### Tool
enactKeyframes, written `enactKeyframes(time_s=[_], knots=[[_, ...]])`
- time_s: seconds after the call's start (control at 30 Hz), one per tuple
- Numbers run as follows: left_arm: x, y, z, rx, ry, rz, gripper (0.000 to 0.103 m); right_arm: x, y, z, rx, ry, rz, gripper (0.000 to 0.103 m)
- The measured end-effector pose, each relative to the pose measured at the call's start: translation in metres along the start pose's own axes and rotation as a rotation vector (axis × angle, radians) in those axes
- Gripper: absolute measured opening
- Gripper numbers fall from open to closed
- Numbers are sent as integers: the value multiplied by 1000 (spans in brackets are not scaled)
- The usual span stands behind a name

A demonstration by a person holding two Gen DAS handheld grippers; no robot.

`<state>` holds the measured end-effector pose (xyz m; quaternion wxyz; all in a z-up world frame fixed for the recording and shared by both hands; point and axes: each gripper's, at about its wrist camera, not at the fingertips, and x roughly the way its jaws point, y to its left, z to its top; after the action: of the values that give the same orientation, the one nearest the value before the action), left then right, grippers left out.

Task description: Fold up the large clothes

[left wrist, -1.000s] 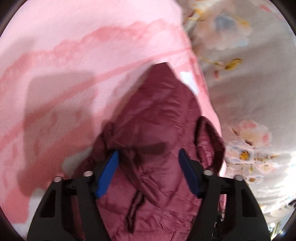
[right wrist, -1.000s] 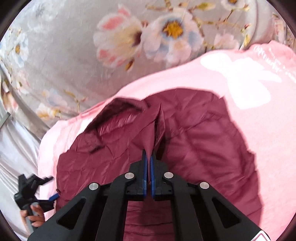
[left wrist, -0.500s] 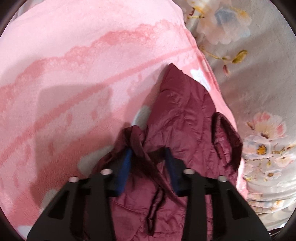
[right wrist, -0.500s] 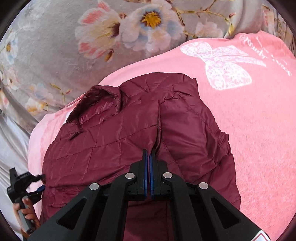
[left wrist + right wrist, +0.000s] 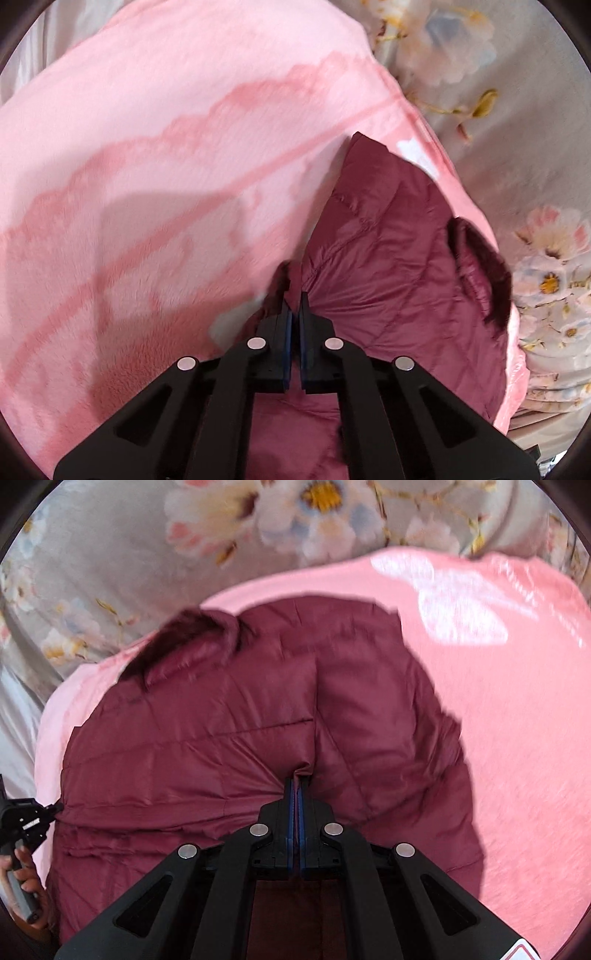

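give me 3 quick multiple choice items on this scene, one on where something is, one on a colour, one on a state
1. What does the jacket lie on?
A. a pink blanket
B. a wooden floor
C. a metal rack

2. What colour is the jacket?
A. navy
B. maroon
C. white

3. How are the left gripper's fingers?
A. wide open above the jacket
B. shut on jacket fabric
C. shut on the blanket

Answers:
1 A, pink blanket shows all around the jacket, with a floral sheet beyond.
2 B, the quilted fabric is dark red in both views.
3 B, its blue pads pinch a fold, as the right gripper does.
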<state>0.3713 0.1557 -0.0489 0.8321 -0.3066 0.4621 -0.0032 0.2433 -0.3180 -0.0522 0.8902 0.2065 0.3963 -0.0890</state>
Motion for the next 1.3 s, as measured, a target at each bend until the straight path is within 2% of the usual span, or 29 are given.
enactKeyframes(time_s=[0.13, 0.27, 0.33, 0.43, 0.47, 0.53, 0.6, 0.7, 0.77, 0.83, 0.93, 1.0, 1.2, 1.3], knots=[[1, -7, -5, 54, -21, 44, 2, 2, 4, 0, -39, 10, -15, 1], [-15, -16, -8, 131, -40, 112, 6, -23, 1, 0, -27, -27, -15, 9], [-29, -25, -13, 208, -65, 167, 23, -45, 4, 2, -45, -91, -48, 10], [-56, -49, -20, 327, -144, 223, 28, -60, 20, 13, -93, -139, -55, 13], [-61, -61, -21, 362, -155, 213, 30, -58, 28, 18, -105, -135, -40, 13], [-61, -85, -22, 411, -148, 182, 49, -47, 46, 26, -130, -117, -18, 13], [-46, -114, -26, 480, -122, 174, 54, -28, 61, 31, -162, -87, -18, 13], [-8, -139, -37, 538, -51, 182, 54, 7, 75, 33, -175, -12, -12, 13], [14, -142, -45, 559, -26, 215, 54, 27, 81, 24, -205, 58, -22, 13], [29, -139, -53, 573, 4, 237, 54, 31, 85, 10, -243, 84, -20, 13], [30, -128, -68, 624, -4, 249, 54, 22, 93, -12, -349, 69, -54, 12], [26, -121, -74, 649, -7, 247, 54, 15, 92, -17, -361, 72, -59, 12], [31, -119, -82, 659, -25, 256, 54, -2, 87, 8, -270, -3, -53, 12], [31, -118, -83, 657, -46, 251, 55, 19, 74, 19, -215, 31, -73, 12]])
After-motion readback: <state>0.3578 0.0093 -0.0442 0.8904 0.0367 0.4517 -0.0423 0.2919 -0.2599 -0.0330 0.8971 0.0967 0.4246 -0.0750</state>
